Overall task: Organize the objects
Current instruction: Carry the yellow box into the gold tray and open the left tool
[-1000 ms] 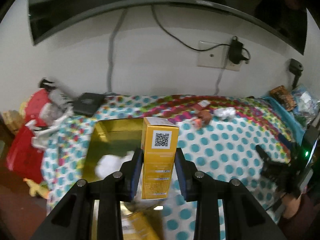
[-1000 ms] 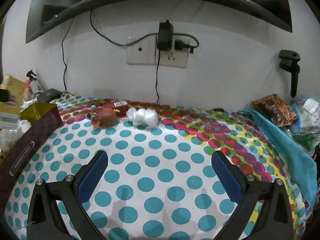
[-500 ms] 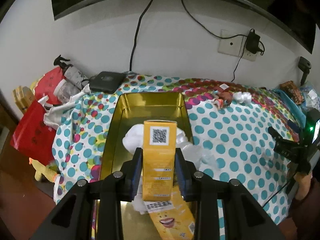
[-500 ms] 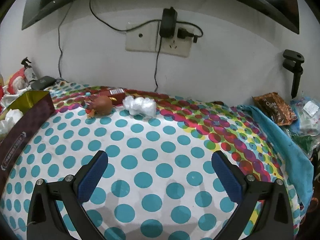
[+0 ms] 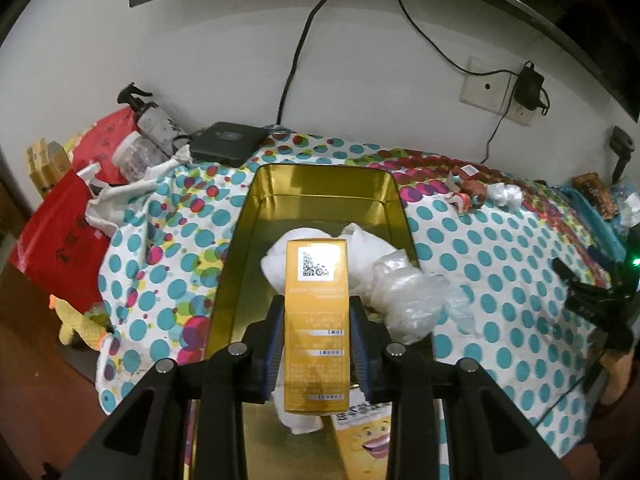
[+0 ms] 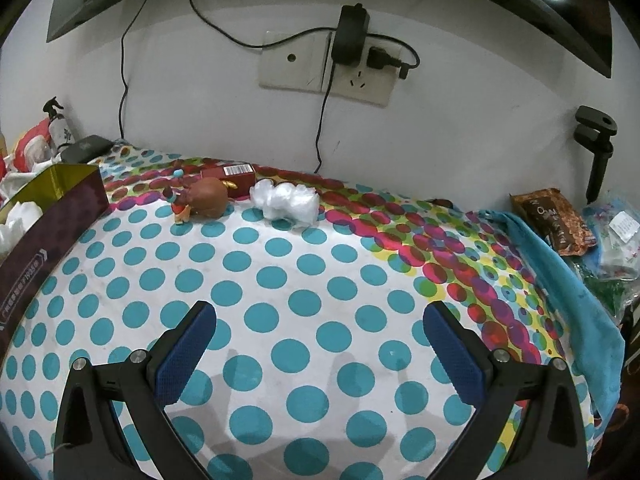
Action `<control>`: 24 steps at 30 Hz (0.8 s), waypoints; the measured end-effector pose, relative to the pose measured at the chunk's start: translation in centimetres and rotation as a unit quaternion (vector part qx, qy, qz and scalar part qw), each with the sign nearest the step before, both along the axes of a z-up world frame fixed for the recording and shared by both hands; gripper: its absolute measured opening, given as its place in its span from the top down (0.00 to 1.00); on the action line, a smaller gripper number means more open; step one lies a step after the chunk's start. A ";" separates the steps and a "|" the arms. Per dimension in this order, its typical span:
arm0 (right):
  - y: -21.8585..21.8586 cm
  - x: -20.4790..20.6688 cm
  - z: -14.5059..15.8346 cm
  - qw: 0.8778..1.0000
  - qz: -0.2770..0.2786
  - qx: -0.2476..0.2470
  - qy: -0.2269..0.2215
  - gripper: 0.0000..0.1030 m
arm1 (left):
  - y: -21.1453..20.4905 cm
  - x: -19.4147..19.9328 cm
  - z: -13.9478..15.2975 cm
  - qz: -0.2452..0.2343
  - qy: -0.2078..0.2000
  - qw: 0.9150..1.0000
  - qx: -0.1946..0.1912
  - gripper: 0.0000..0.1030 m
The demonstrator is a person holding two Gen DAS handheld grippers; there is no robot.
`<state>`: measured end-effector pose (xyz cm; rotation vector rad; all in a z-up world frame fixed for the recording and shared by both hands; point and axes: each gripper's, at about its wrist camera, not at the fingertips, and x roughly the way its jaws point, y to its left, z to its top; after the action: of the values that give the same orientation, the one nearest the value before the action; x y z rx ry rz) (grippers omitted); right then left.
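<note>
One yellow box [image 5: 316,320], long axis pointing away from the camera, clamped in the left gripper [image 5: 316,344] above one gold tin [image 5: 324,184]; right gripper [image 6: 320,344] jaws apart over the dotted surface [image 6: 304,272]

Left hand-held gripper [image 5: 317,344]: matte black plastic frame, two angled arms with triangular cutouts. Four round silver screw heads across the linkage, one at each pivot. Fingers [image 5: 273,344] are black with blue textured pads on the inner faces.

Right hand-held gripper [image 6: 320,356]: same build, black frame, triangular cutouts in the outer arms, silver screws at the pivots. Blue pads [image 6: 186,354] show a fine knurled grid, long rectangular shape, slightly rounded ends. No visible cables or markings on either.
</note>
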<state>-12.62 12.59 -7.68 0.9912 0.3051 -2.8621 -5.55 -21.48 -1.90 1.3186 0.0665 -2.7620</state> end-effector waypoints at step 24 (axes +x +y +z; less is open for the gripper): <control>-2.7 -7.9 0.7 0.997 0.077 -0.016 -0.025 0.00 | 0.3 5.0 0.8 0.028 0.054 0.998 -0.011 0.31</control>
<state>-20.53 9.87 -6.94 0.9850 0.3144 -2.6925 -0.60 -21.20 -1.07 1.1431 0.0781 -2.7758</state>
